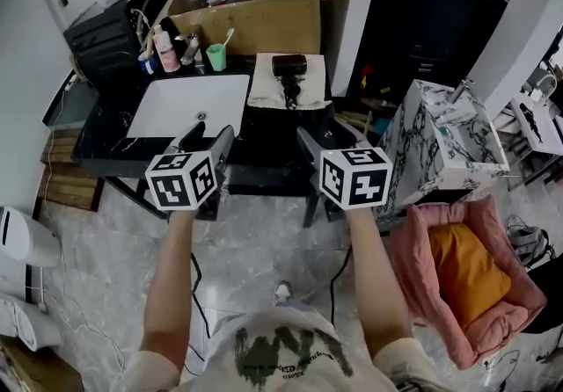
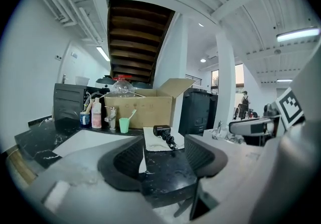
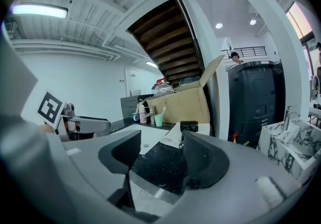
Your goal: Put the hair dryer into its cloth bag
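Currently our left tongs (image 2: 161, 153) and right tongs (image 3: 158, 156) gape empty; grabbing the black hair dryer (image 1: 289, 70) at the worktop's (image 1: 264, 151) far edge, we could bunch the white cloth bag (image 1: 264, 93) beneath it.

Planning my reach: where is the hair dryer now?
Head view, upper centre: the hair dryer lies on the white cloth, right of the white sink, before the cardboard box.

Countertop (image 1: 264, 151) front free; hair dryer (image 1: 289, 72), cardboard box (image 1: 251, 25) behind.

Glossy black stone-look counter (image 1: 268, 131); matt brown cardboard box (image 1: 255, 23); white cloth bag (image 1: 264, 91) under matt black plastic dryer (image 1: 288, 67).
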{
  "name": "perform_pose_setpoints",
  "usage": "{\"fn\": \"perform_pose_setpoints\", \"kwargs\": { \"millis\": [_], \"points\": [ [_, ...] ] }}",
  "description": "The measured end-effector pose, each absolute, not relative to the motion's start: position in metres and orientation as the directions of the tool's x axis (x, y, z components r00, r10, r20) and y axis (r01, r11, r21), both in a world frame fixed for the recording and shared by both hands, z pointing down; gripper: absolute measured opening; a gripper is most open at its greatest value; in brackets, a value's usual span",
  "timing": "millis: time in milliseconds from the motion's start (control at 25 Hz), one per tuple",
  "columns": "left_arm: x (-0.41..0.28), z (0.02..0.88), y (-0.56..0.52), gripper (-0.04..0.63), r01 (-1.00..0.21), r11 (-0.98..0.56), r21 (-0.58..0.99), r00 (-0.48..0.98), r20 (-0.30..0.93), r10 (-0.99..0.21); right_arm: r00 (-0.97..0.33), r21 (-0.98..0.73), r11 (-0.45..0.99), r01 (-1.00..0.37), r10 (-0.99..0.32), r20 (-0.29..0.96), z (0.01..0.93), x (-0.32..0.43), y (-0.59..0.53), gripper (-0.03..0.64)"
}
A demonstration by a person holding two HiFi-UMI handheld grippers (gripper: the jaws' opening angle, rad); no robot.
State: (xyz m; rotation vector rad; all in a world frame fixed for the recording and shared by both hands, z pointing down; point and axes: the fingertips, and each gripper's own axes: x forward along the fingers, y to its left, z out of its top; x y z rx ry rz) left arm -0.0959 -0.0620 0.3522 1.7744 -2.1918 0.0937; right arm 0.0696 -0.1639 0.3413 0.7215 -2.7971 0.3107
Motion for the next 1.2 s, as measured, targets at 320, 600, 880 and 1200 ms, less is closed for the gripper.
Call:
{"fn": "perform_pose_setpoints", "kwargs": {
  "millis": [320,600,880,1200],
  "points": [
    [-0.098,0.356,-0.089,0.258,-0.968,0.224,0.115,-0.179,0.309,-0.934,-0.856,-0.154,0.861,-0.484,-0.430,0.286,0.350,0.063,-0.189,0.271],
    [-0.111,0.362,-0.111,0.258,-0.972,0.210,0.104,-0.169,0.312,-0.935,-0.855,-0.140,0.867,-0.478,-0.423,0.300,0.357,0.046,-0.208,0.278],
    [-0.138,0.370,-0.149,0.258,-0.979,0.179,0.097,-0.141,0.311,-0.940,-0.842,-0.135,0.860,-0.492,-0.432,0.323,0.371,0.014,-0.239,0.282],
    [-0.172,0.375,-0.206,0.258,-0.990,0.107,0.089,-0.073,0.325,-0.943,-0.814,-0.134,0.838,-0.529,-0.457,0.358,0.380,-0.028,-0.283,0.288]
  ]
}}
